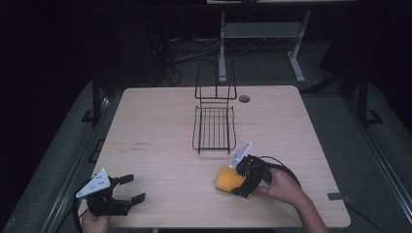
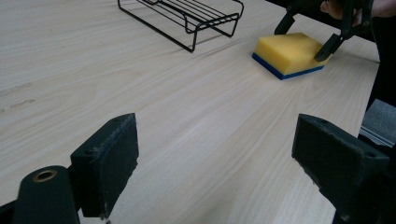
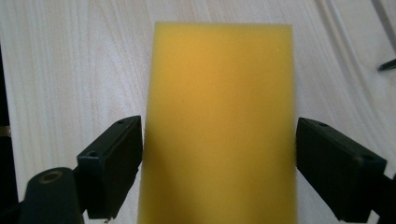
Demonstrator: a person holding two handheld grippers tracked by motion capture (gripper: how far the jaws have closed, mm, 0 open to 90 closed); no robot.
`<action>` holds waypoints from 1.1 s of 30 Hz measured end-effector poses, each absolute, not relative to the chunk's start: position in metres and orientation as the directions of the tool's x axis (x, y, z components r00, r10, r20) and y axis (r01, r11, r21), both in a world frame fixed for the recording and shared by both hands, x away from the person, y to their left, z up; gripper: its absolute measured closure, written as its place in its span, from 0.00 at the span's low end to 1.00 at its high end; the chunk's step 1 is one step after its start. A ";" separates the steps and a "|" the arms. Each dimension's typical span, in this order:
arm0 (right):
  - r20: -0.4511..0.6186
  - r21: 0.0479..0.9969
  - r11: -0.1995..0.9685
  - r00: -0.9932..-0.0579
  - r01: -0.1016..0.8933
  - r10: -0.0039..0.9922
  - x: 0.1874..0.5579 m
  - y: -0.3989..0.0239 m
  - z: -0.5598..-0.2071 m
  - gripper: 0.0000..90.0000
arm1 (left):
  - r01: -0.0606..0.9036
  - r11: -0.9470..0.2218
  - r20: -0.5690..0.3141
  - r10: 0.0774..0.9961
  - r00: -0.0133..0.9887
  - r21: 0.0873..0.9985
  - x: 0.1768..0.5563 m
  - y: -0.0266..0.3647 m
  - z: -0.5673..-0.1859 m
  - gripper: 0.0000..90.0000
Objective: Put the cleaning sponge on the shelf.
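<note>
1. Right gripper (image 3: 219,158) open, jaws straddling the yellow sponge (image 3: 219,121), one on each long side, at most brushing it and not yet pressing.
2. Sponge lying flat on the table (image 1: 160,160), yellow face up, blue layer underneath, near the front edge and just in front of the wire rack (image 1: 214,128).
3. To grip well: lower until the jaws reach the sponge's sides, keep them level and centred, close gently; soft foam likely to squash and twist if pinched hard or off-centre.
4. Right hand (image 1: 282,187) reaching in from the right, gripper tilted down over the sponge.
5. Left gripper (image 1: 128,188) open and empty, low at the front left corner, well apart from the sponge, pointing across the table toward it.
</note>
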State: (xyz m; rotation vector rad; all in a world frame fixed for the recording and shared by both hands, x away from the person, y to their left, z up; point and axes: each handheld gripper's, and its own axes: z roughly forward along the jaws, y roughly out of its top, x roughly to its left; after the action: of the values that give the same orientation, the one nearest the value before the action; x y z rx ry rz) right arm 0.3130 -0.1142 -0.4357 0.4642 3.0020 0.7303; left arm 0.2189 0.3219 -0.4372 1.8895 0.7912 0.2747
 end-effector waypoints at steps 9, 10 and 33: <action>0.054 0.429 0.860 -0.958 0.278 0.283 0.315 -0.109 -0.441 0.18 | 0.403 -0.254 -0.163 0.634 0.756 0.879 0.219 0.322 -0.437 0.16; 0.056 0.427 0.860 -0.958 0.279 0.283 0.314 -0.108 -0.441 0.18 | 0.400 -0.257 -0.159 0.635 0.756 0.880 0.219 0.322 -0.437 0.16; 0.041 0.406 0.875 -0.962 0.262 0.269 0.314 -0.107 -0.448 0.22 | 0.393 -0.253 -0.155 0.635 0.757 0.884 0.218 0.321 -0.436 0.16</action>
State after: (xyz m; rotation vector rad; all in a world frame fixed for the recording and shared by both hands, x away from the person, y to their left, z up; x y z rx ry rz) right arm 0.3137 -0.1068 -0.4482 0.4286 3.0260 0.6517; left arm 0.2184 0.3214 -0.4361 1.8807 0.7894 0.2821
